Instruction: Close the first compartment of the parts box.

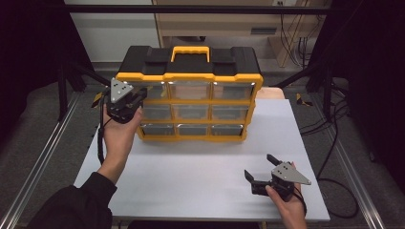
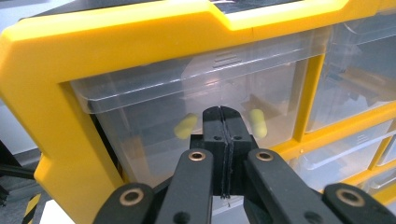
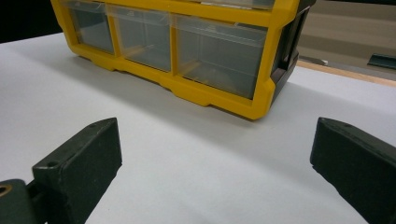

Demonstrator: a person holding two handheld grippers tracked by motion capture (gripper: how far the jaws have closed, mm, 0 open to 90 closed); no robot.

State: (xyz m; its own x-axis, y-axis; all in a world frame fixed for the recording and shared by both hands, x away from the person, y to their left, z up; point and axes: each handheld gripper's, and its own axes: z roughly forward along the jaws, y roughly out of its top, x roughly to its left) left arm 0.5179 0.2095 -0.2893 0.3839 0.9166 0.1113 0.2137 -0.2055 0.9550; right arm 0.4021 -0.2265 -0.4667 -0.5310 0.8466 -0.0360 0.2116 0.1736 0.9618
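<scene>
Yellow organizer (image 1: 191, 95) stood at table's (image 1: 200, 176) far edge, all drawers appearing shut. Left gripper (image 2: 221, 122) clenched, empty, at top-left drawer (image 2: 196, 98) holding two yellow pieces (image 2: 185, 126). Right gripper (image 1: 260, 172) released near front-right corner. No drawer seemingly opened yet; work likely remained.

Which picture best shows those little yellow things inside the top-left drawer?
The left gripper view: the yellow pieces sit close behind the clear drawer front, either side of the shut tongs. In the high view the drawer is too small to tell.
</scene>
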